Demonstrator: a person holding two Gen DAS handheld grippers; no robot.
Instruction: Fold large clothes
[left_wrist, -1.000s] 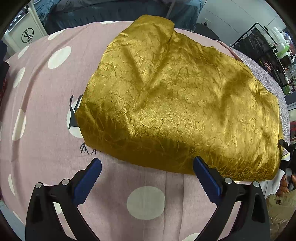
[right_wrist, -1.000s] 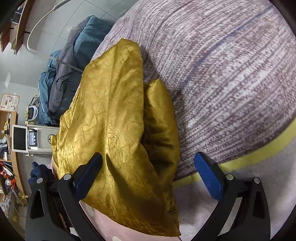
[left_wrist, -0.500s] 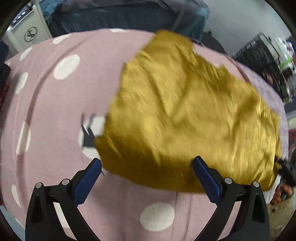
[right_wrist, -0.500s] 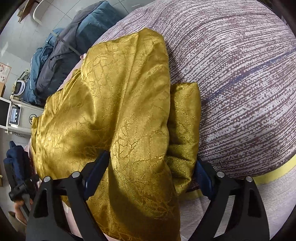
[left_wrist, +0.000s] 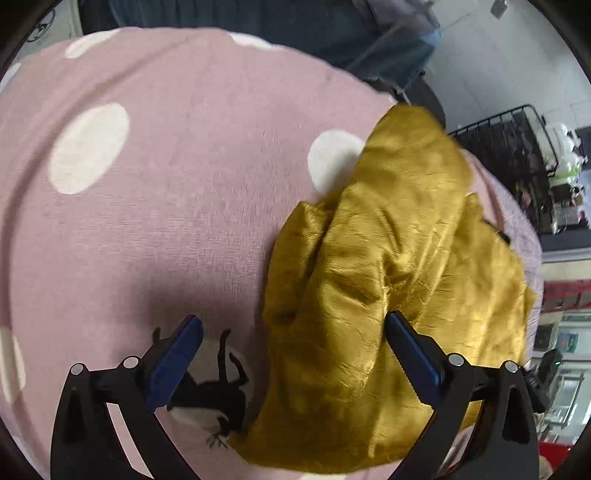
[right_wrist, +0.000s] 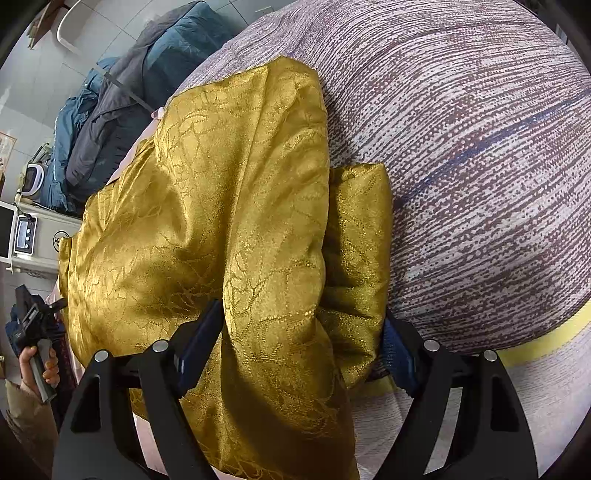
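Note:
A shiny gold garment (left_wrist: 399, 266) lies bunched on the pink dotted bed sheet (left_wrist: 166, 206). My left gripper (left_wrist: 291, 319) hangs open over the garment's left edge: its right pad rests above the cloth and its left pad above bare sheet by a black bird print. In the right wrist view the same garment (right_wrist: 221, 192) is folded thick, and a bulging fold fills my right gripper (right_wrist: 301, 314). Its jaws are closing, and both blue pads touch the cloth. A hand holds the left gripper (right_wrist: 33, 321) at the far left of that view.
A grey-and-white striped blanket (right_wrist: 480, 166) with a yellow band covers the bed right of the garment. Blue and dark jackets (right_wrist: 122, 92) are piled beyond the bed. A black wire rack (left_wrist: 517, 147) and a white appliance (right_wrist: 33, 236) stand beside it.
The left gripper has slid left and lower to the garment's left edge, which now looks bunched. The right jaws have narrowed around a thick fold that now fills the gap.

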